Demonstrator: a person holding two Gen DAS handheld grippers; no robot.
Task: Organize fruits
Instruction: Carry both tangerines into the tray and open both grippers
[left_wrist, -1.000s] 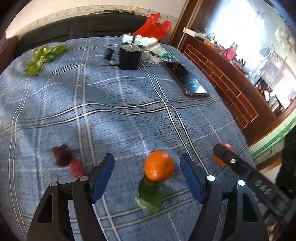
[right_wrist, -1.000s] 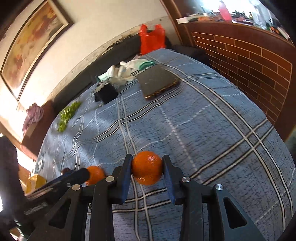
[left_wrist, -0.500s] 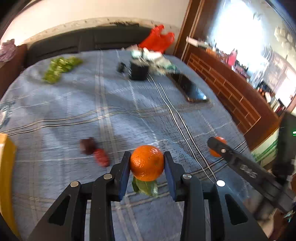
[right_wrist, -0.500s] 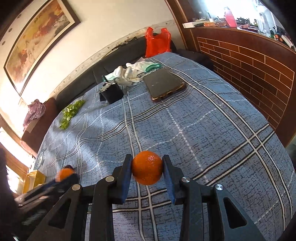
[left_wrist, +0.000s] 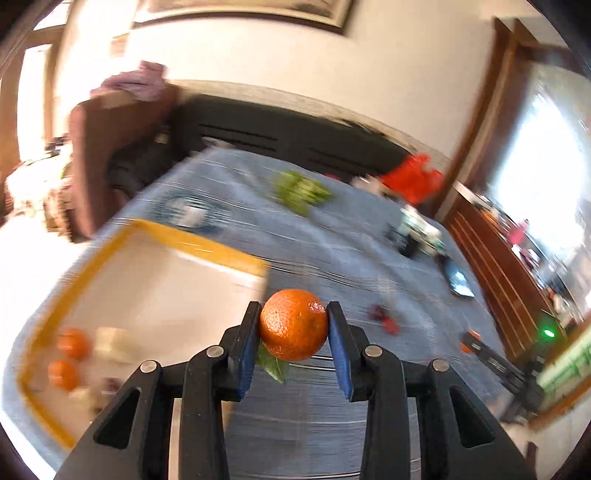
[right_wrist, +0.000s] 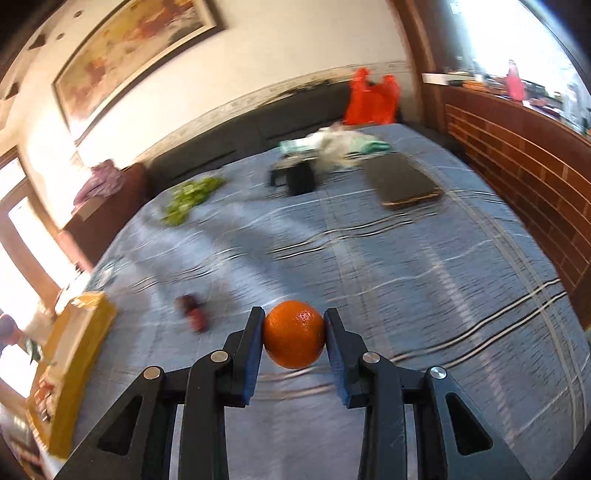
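Oranges: left gripper (left_wrist: 293, 325) is clamped on a leafy orange (left_wrist: 293, 329), above the blue cloth (left_wrist: 332, 258); yellow tray (left_wrist: 184, 242) at ten o'clock holds two more. Right gripper (right_wrist: 294, 334) is clamped on another orange (right_wrist: 294, 334); dark fruits (right_wrist: 192, 312) at nine o'clock.

A framed painting (right_wrist: 136, 55) hangs on the pale wall (right_wrist: 295, 48). Below it runs a dark sofa (right_wrist: 229, 147). Bright daylight floods a window (left_wrist: 546, 177) beside brick-red panelling (right_wrist: 517, 147).
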